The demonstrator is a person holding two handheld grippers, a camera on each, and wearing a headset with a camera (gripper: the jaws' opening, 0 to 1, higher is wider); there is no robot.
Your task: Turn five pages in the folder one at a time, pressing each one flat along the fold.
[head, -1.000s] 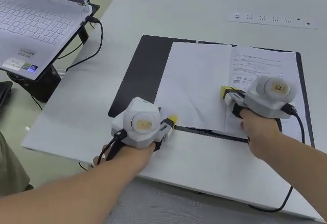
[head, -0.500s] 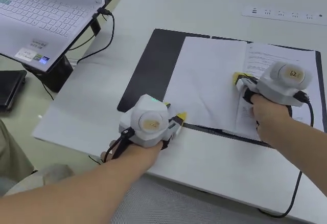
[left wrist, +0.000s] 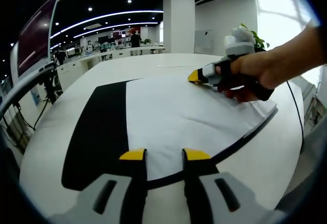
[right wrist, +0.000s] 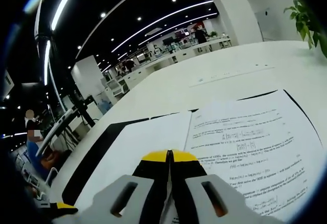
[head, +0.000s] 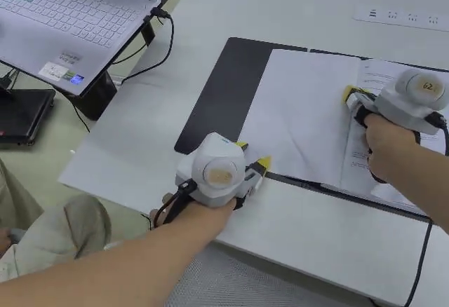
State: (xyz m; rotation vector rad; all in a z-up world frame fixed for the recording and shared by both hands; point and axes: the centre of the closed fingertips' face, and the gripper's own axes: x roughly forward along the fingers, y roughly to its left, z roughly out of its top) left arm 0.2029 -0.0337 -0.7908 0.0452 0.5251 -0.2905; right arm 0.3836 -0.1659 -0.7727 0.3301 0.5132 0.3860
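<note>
The folder [head: 219,90] lies open on the white table, its black inside cover at the left. A blank white page [head: 302,111] lies turned over to the left of the fold, and a printed page [right wrist: 245,137] lies to the right. My right gripper [head: 349,95] is shut, its yellow tips [right wrist: 168,156] together and resting on the paper at the fold, well up from the near edge. My left gripper [left wrist: 165,155] is open with nothing between its fingers, hovering at the folder's near edge by the blank page's lower left corner [head: 256,163].
An open laptop [head: 70,19] on a stand sits at the far left, with a cable [head: 151,48] trailing toward the folder. A power strip [head: 407,18] lies at the back right. The table's near edge runs just under my left hand.
The head camera has panned left. My right gripper has slid a little farther up the fold, away from me. My left gripper stays at the folder's near edge.
</note>
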